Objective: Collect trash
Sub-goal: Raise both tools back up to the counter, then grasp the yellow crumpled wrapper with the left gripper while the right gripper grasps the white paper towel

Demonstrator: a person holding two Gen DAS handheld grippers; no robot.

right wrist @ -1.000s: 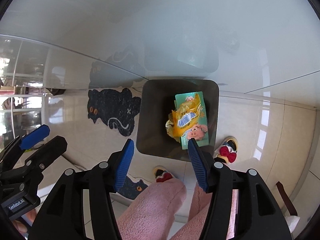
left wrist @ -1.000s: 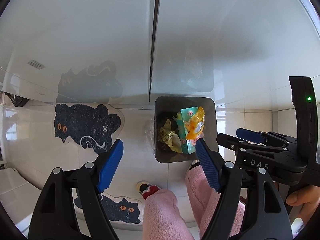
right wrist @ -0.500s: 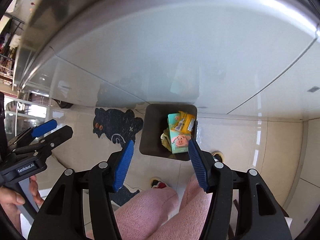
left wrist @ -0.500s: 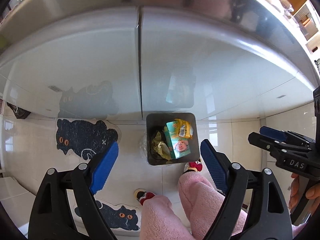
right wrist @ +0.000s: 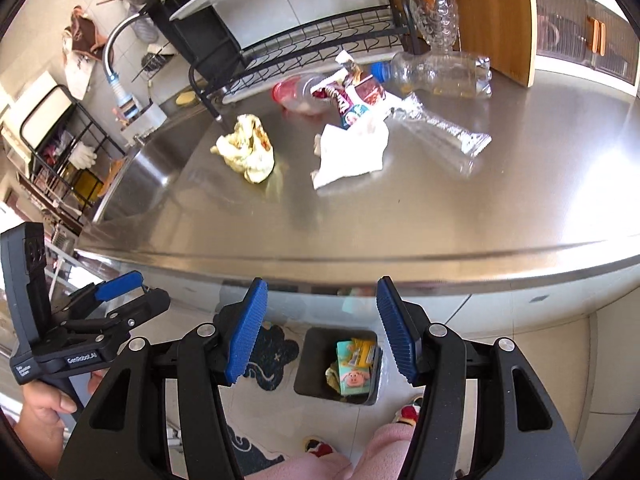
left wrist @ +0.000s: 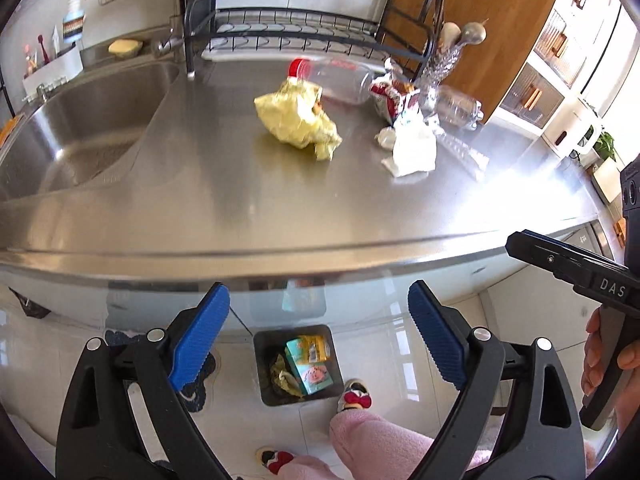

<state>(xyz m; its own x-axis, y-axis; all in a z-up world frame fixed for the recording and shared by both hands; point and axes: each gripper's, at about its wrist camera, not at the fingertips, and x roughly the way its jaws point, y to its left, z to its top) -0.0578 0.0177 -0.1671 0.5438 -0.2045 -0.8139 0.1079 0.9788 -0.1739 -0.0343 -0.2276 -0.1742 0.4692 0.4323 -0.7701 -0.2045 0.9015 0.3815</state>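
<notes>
Two empty grippers, left (left wrist: 318, 332) just widened, right (right wrist: 318, 330) spread: bin drop done; you next reach far for the crumpled yellow wrapper (left wrist: 298, 120)

Both wrist views look steeply down over the counter (left wrist: 280, 208) edge, sharing the floor bin (right wrist: 316, 364).

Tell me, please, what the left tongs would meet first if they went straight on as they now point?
Probably the front edge of the steel counter; the open left tongs hold nothing, though depth is unclear.
</notes>
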